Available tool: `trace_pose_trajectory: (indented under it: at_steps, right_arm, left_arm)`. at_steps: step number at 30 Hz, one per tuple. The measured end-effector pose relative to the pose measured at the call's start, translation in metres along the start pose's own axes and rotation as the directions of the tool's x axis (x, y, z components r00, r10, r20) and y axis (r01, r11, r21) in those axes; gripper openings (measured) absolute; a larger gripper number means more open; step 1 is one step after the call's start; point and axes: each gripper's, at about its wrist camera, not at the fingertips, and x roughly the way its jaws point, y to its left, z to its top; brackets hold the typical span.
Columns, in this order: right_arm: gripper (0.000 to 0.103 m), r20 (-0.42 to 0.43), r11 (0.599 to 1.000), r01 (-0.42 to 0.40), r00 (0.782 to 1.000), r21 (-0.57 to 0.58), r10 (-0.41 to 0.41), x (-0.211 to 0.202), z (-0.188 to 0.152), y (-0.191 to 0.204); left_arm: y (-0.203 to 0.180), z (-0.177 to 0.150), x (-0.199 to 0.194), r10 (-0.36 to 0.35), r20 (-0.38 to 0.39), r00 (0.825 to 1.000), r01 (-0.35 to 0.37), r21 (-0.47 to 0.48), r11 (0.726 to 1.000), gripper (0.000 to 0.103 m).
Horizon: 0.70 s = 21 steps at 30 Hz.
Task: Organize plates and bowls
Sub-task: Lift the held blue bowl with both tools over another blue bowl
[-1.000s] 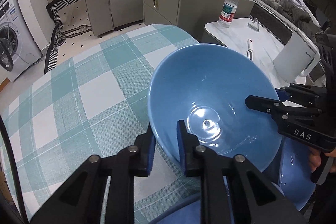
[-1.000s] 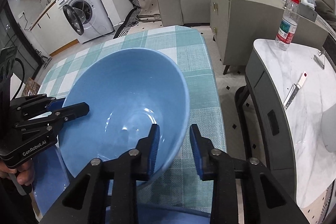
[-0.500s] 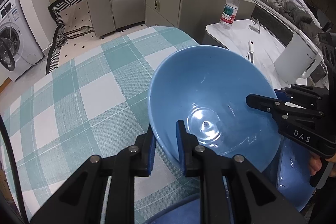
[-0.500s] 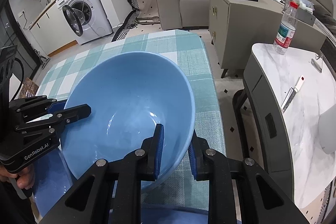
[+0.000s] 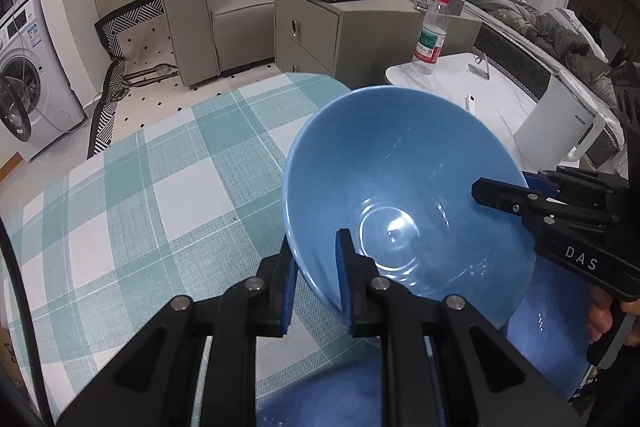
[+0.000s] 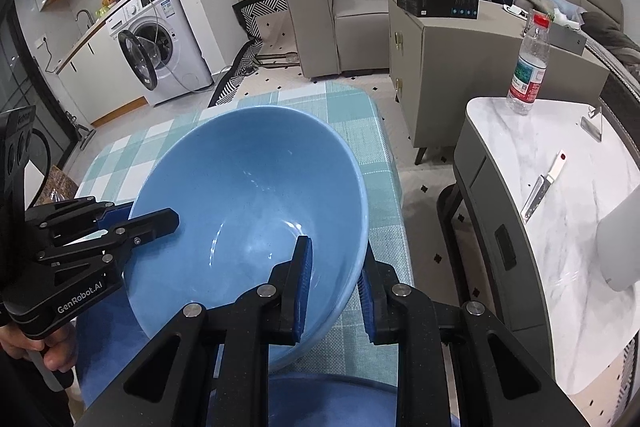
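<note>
blue bowl (image 5: 404, 183) tilted, mouth toward cameras; left tool (image 5: 316, 283), right tool (image 6: 334, 291) clamping opposite rims

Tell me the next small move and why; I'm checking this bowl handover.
Probably lift the blue bowl a bit higher, level. Left gripper and right gripper each pinch opposite rim sides, and it hangs tilted just above other blue dishes.

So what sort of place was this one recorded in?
Most likely a small apartment's combined living and laundry area: a grey sofa by the far wall, a front-loading washing machine under a counter with a sink tap, and a table with a teal checked tablecloth up front.
</note>
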Motion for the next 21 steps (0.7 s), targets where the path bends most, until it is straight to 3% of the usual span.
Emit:
trace_pose_trajectory:
  at_steps: [21]
  right_arm:
    - [0.022,0.082,1.000,-0.003,0.997,-0.024,0.005,-0.049,0.002,0.018]
  left_arm:
    - [0.002,0.001,-0.038,0.000,0.074,0.997,0.001,-0.016,1.000,0.016]
